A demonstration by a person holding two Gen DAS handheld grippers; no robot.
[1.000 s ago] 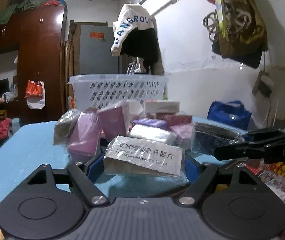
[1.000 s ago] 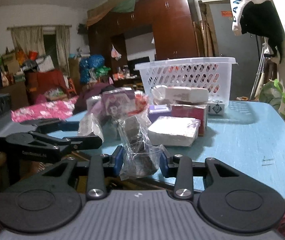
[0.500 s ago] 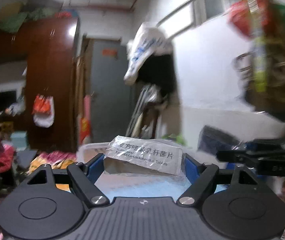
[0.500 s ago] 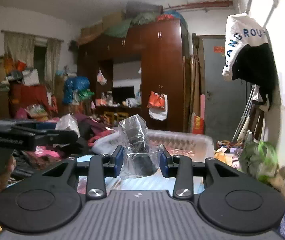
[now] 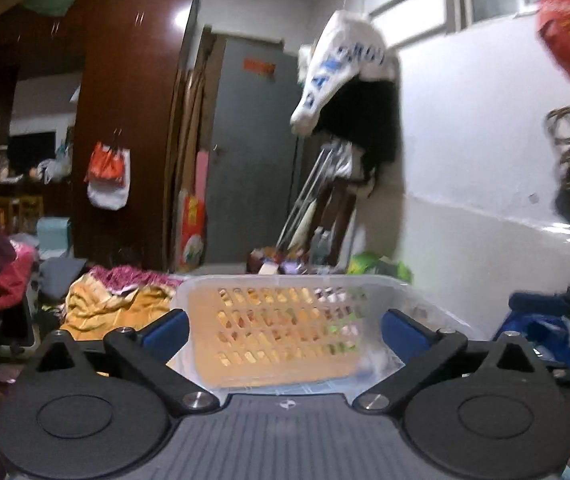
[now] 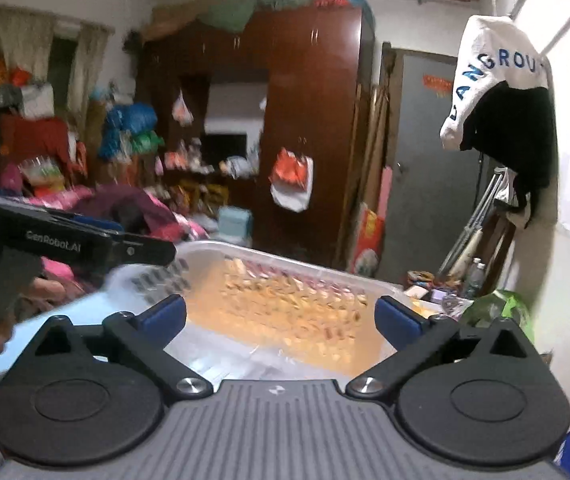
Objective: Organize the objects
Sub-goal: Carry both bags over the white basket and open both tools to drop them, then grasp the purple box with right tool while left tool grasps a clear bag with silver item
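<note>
A white perforated laundry basket (image 5: 285,328) stands right in front of both grippers; it also shows in the right wrist view (image 6: 285,312). My left gripper (image 5: 283,330) is open and empty over the basket's near rim. My right gripper (image 6: 281,318) is open and empty above the basket. The left gripper's black body (image 6: 65,240) shows at the left of the right wrist view. The tablet box and the clear bagged item are out of view.
The blue table (image 6: 45,320) shows under the basket's left side. A brown wardrobe (image 6: 305,120), a grey door (image 5: 253,152) and a white wall (image 5: 485,160) with hanging clothes stand behind. A blue bag (image 5: 545,328) lies at the right.
Both grippers opened over the basket. The tablet box has left the left gripper and the clear bag has left the right gripper. Both views dropped closer to the basket.
</note>
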